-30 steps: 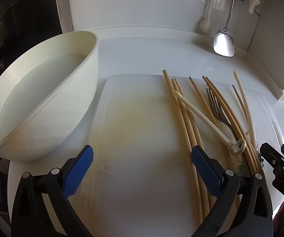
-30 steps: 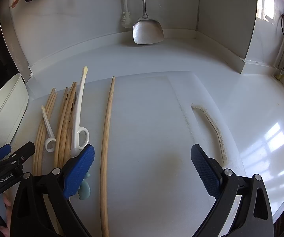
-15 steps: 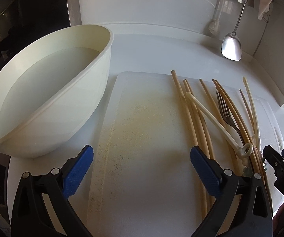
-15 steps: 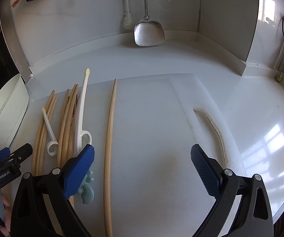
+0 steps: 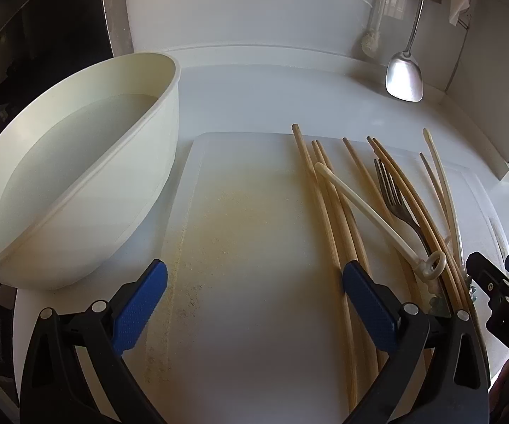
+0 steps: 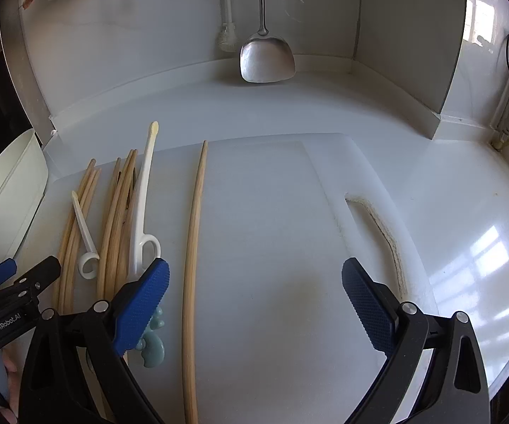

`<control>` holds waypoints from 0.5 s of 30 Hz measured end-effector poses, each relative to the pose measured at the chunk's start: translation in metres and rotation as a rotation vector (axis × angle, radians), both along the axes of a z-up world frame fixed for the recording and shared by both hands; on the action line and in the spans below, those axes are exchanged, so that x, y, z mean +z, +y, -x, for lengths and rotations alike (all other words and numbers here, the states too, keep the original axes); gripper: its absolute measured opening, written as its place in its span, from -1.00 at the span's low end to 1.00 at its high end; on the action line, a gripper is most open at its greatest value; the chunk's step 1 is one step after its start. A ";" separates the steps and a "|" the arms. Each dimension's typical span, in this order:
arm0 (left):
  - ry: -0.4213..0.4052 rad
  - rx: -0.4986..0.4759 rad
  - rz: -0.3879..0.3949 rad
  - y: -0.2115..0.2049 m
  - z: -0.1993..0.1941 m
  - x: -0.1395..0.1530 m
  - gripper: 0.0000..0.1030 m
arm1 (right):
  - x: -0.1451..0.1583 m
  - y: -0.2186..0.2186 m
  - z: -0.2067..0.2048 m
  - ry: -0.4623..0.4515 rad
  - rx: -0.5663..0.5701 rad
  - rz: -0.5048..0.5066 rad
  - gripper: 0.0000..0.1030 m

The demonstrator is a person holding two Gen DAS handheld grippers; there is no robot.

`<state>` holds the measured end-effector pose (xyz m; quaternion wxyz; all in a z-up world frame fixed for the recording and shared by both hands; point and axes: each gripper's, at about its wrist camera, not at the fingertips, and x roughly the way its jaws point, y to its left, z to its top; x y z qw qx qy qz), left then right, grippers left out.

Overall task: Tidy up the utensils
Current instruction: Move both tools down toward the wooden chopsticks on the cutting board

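On a glossy white bench [image 6: 449, 183], a large cream plastic basin [image 5: 88, 176] stands just left of a white plastic cutting board [image 5: 254, 247] where the utensils lie scattered. A long-handled steel spatula [image 6: 267, 58] hangs at the back wall, well apart from the rest.

The left tool [image 5: 254, 304] hovers over a bare, stained patch of the board, its blue pads spread wide and gripping nothing. The right tool [image 6: 254, 304] hangs likewise wide apart and empty over the board's clear half.

A loose bundle of pale bamboo chopsticks [image 5: 328, 212] lies lengthwise on the board, several crossing. One single bamboo chopstick [image 6: 194, 240] lies apart, just right of the bundle and beside the right tool's left pad. A dark metal fork [image 5: 394, 198] rests among the sticks, tines pointing away. Two white plastic ring-ended picks lie over them: the longer pick [image 6: 143, 208] and the shorter pick [image 6: 83, 233]. A small pale-blue plastic piece [image 6: 152, 342] peeks from under the right tool.

The sticks look light, stiff, smooth and prone to rolling; a mid-length pinch across the lone one seems steadiest. The fork looks heavier and slick, best taken at the handle, which is largely hidden.
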<state>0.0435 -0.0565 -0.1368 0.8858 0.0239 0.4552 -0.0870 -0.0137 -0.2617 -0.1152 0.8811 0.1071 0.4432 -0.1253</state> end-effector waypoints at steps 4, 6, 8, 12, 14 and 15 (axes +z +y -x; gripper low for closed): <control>0.016 0.002 -0.006 -0.003 -0.004 -0.002 0.90 | 0.000 -0.001 -0.001 -0.003 -0.003 0.000 0.82; 0.011 0.003 -0.037 -0.008 -0.006 -0.003 0.90 | 0.000 -0.002 -0.001 -0.003 -0.005 -0.002 0.82; 0.018 0.010 -0.031 -0.008 -0.009 -0.003 0.90 | -0.001 -0.002 -0.002 -0.002 -0.004 -0.003 0.82; 0.014 0.028 -0.027 -0.003 -0.011 -0.003 0.90 | -0.002 -0.001 -0.004 0.003 0.003 0.012 0.82; 0.010 0.030 -0.029 -0.002 -0.010 -0.003 0.90 | -0.003 0.000 -0.005 0.003 0.006 0.018 0.82; 0.010 0.032 -0.028 -0.002 -0.009 -0.003 0.90 | -0.004 0.000 -0.006 0.007 0.006 0.022 0.82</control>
